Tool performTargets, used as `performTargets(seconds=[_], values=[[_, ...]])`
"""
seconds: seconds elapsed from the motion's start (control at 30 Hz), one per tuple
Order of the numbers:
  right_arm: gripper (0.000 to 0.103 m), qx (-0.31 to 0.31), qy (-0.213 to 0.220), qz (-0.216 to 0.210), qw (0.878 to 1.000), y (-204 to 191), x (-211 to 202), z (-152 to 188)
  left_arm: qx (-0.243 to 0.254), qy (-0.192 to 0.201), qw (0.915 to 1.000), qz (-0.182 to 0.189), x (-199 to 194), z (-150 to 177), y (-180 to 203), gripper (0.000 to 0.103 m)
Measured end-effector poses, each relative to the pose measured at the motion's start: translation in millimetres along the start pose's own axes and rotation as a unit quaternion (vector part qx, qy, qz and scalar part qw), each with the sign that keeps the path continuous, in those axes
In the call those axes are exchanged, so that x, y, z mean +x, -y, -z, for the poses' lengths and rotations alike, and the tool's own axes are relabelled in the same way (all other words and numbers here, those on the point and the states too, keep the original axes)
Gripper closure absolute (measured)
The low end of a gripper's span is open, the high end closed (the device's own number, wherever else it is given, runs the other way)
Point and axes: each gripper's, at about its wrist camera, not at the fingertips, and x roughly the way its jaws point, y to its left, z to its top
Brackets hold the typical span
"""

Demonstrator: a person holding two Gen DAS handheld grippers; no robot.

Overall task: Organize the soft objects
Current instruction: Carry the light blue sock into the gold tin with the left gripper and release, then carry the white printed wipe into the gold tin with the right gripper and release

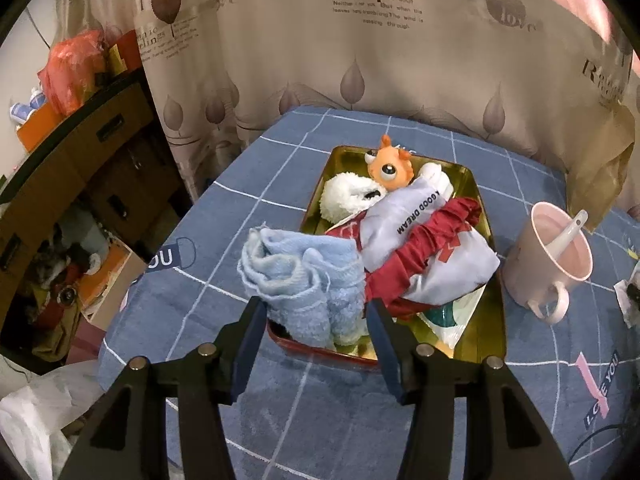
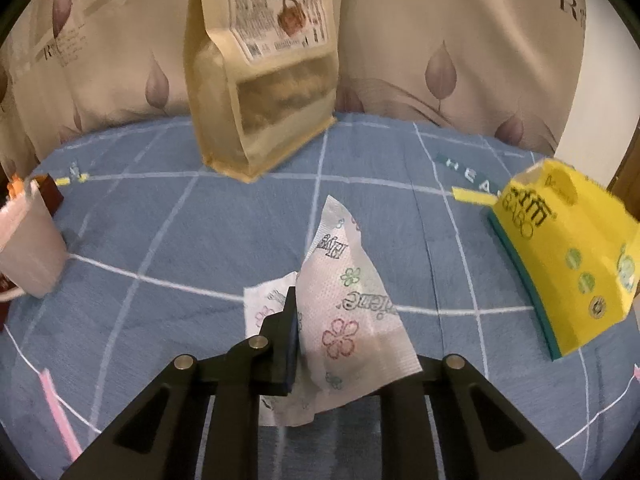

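Note:
A gold tin tray (image 1: pixel 486 320) lies on the blue checked cover. It holds an orange big-eyed toy (image 1: pixel 390 168), a white fluffy plush (image 1: pixel 344 196), a grey cloth printed "A GOOD DREAM" (image 1: pixel 400 220) and a red ruffled cloth (image 1: pixel 420 248). A light blue towel (image 1: pixel 296 268) is bunched over the tray's near left corner. My left gripper (image 1: pixel 314 312) is open, its fingers standing either side of the towel's near end. My right gripper (image 2: pixel 316 316) is shut on a white flower-printed tissue (image 2: pixel 344 288), which hides its right finger.
A pink mug with a spoon (image 1: pixel 552 252) stands right of the tray. A kraft paper bag (image 2: pixel 264 80) leans at the back by the leaf-print curtain (image 2: pixel 440 40). A yellow tissue box (image 2: pixel 568 264) lies at the right. Cardboard boxes (image 1: pixel 100 168) crowd the left.

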Motion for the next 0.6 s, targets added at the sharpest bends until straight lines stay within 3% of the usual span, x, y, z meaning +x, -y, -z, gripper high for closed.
performTargets(seconds=[0.2,0.6], values=[[0.087,-0.009,0.026,-0.036,0.999,-27.0,-26.0,-28.7,-0.005,0.004,0.9999,0.008,-1.8,-0.1,-1.3,0.05],[0.087,-0.093,0.047,-0.136,0.985,-145.8,-60.4,-72.0,-0.013,0.03,0.9994,0.014,-16.5,-0.8,-1.8,0.049]])
